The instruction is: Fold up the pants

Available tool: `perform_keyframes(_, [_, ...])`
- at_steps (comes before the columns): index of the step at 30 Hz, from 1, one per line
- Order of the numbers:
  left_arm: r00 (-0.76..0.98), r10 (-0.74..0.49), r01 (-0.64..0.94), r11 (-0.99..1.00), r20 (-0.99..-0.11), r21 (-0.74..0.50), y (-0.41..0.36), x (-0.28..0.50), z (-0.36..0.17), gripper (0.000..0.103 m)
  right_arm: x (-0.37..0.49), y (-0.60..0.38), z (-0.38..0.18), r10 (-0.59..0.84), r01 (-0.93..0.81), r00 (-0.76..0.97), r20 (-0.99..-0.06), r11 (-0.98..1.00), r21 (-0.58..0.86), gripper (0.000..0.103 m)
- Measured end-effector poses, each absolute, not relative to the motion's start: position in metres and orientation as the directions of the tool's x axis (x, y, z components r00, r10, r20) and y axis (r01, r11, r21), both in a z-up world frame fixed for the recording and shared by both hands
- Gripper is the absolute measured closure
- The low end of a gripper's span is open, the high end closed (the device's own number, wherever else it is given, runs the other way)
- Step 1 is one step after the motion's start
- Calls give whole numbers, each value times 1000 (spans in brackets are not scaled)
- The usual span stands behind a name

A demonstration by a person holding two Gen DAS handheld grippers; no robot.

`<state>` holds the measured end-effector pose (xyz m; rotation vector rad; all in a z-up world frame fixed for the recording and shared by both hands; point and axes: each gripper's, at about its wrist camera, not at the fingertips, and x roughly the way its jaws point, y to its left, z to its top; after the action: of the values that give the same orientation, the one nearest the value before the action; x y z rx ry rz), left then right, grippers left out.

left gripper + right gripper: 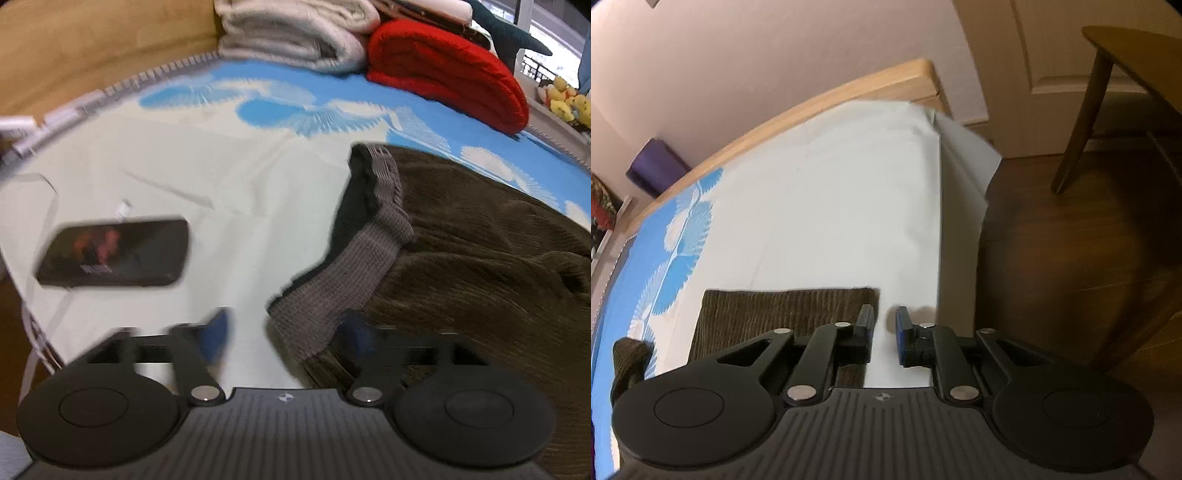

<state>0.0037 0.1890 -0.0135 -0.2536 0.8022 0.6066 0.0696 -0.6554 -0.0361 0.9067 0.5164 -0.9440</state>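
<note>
Dark brown corduroy pants (480, 266) lie on the bed, with their grey ribbed waistband (354, 280) turned toward me in the left wrist view. My left gripper (286, 336) is open; the waistband's lower corner lies between its blue-padded fingers, and the image is blurred. In the right wrist view a flat end of the pants (786, 306) lies on the white sheet. My right gripper (884, 325) is open and empty, just right of that cloth's corner, with bare sheet between the fingers.
A black phone (114, 253) lies on the sheet at left. Folded grey towels (295, 33) and a red blanket (450, 74) sit at the far side of the bed. The bed edge (940, 221) drops to a wooden floor; a wooden table leg (1082, 122) stands at right.
</note>
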Motion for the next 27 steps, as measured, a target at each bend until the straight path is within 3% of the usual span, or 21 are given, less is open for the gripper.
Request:
perform_keyframes(1, [547, 432, -599, 800, -717, 25, 187, 1, -9, 8, 68, -653, -33, -453, 846, 534, -714, 282, 454, 62])
perform_keyframes(3, [574, 440, -585, 811, -690, 31, 182, -2, 2, 7, 68, -643, -22, -440, 814, 581, -685, 323, 483, 50])
perform_keyframes(5, [598, 424, -560, 828, -680, 24, 176, -7, 14, 7, 72, -624, -6, -426, 775, 630, -649, 401, 488, 48])
perform_keyframes(10, [695, 344, -464, 885, -631, -29, 151, -22, 45, 0, 72, -546, 28, -315, 579, 781, -539, 689, 436, 19])
perform_keyframes(15, [737, 227, -345, 936, -637, -65, 113, -3, 51, 0, 67, -456, 37, -121, 312, 863, -490, 892, 328, 12])
perform_keyframes(18, [735, 162, -291, 952, -658, -91, 90, 18, 44, 0, 63, -418, 37, -85, 239, 877, -473, 931, 277, 8])
perform_keyframes(22, [737, 120, -242, 966, -666, -94, 67, 34, 21, 0, 86, -378, 29, -8, 157, 844, -537, 960, 233, 8])
perform_keyframes(27, [678, 48, -221, 965, -733, -141, 61, 49, -13, 0, 116, -344, 17, -32, 133, 787, -616, 984, 119, 8])
